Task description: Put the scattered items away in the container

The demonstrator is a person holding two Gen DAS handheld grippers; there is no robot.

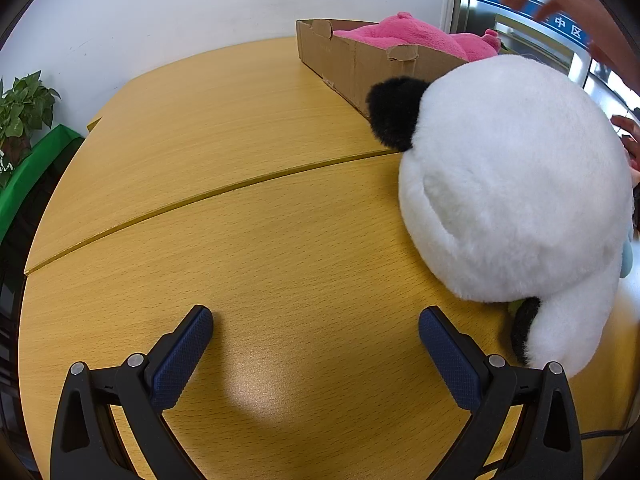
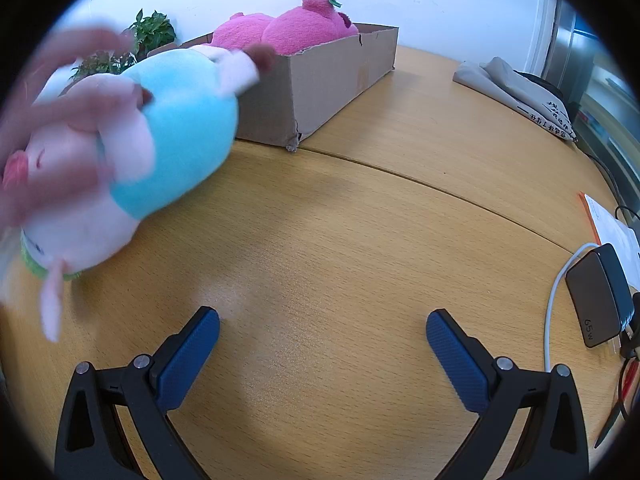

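Observation:
A shallow cardboard box (image 1: 352, 64) (image 2: 324, 84) stands at the back of the wooden table with a pink plush toy (image 1: 404, 34) (image 2: 288, 30) lying in it. A big white plush panda with black ears (image 1: 512, 184) lies on the table right of my left gripper (image 1: 316, 320), which is open over bare wood. In the right wrist view a pale pink pig plush in a light blue top (image 2: 132, 152) lies at the left, blurred, with a person's blurred hand (image 2: 48, 92) over it. My right gripper (image 2: 323, 322) is open and holds nothing.
A potted plant (image 1: 24, 112) and a green cloth (image 1: 36, 164) sit past the table's left edge. A folded grey cloth (image 2: 516, 88), a black charger brick with white cable (image 2: 598, 308), papers (image 2: 612, 228) and pens (image 2: 624, 392) lie at the right. A person's hand (image 1: 568, 0) reaches in above the panda.

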